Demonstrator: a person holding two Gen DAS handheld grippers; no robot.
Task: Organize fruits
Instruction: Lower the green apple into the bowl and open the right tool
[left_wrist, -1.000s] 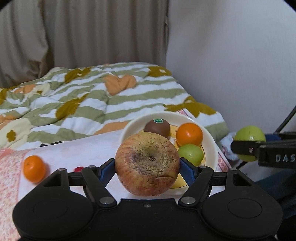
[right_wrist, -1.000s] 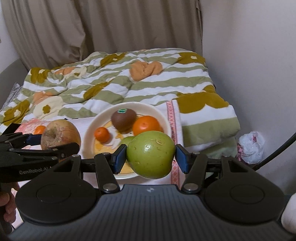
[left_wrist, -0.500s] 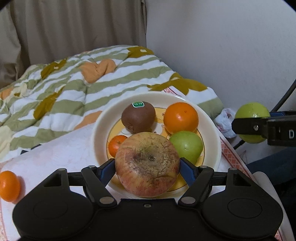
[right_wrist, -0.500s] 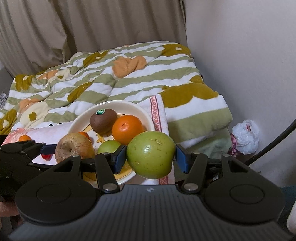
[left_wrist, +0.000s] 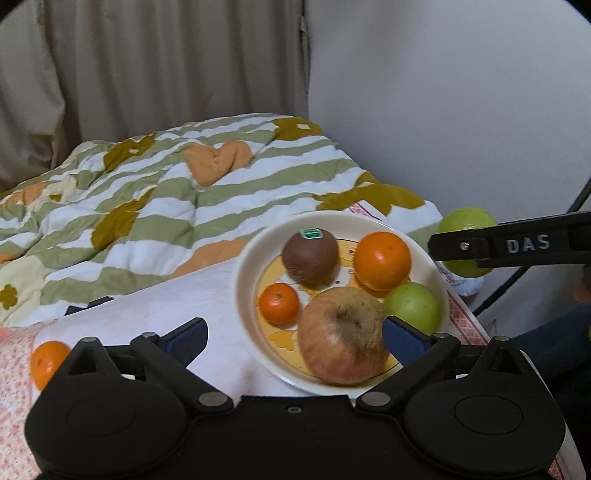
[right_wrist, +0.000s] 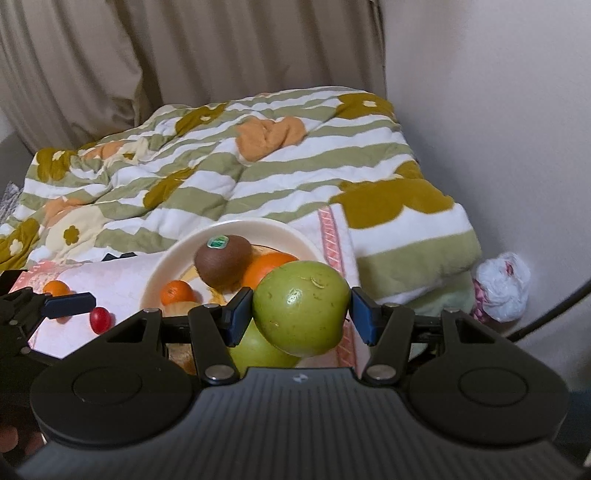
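A cream plate (left_wrist: 242, 273) on the pale cloth holds a kiwi (left_wrist: 310, 254), an orange (left_wrist: 382, 260), a small mandarin (left_wrist: 279, 302), a green apple (left_wrist: 413, 306) and a russet apple (left_wrist: 343, 336). My left gripper (left_wrist: 295, 338) has its jaws opening wide around the russet apple, which rests in the plate; the left pad stands well clear of it. My right gripper (right_wrist: 295, 314) is shut on a second green apple (right_wrist: 301, 306) and hovers at the plate's (right_wrist: 159, 277) right side. That held apple (left_wrist: 465, 229) also shows in the left wrist view.
A loose mandarin (left_wrist: 48, 363) and a cherry tomato (right_wrist: 100, 319) lie on the cloth left of the plate. Behind is a striped quilt (left_wrist: 184, 206), with curtains beyond it. A wall is close on the right, with a plastic bag (right_wrist: 502, 288) and a cable below.
The left jaws spread apart and let the russet apple down into the plate. The right gripper, still shut on its green apple, drifted closer over the plate's right side.
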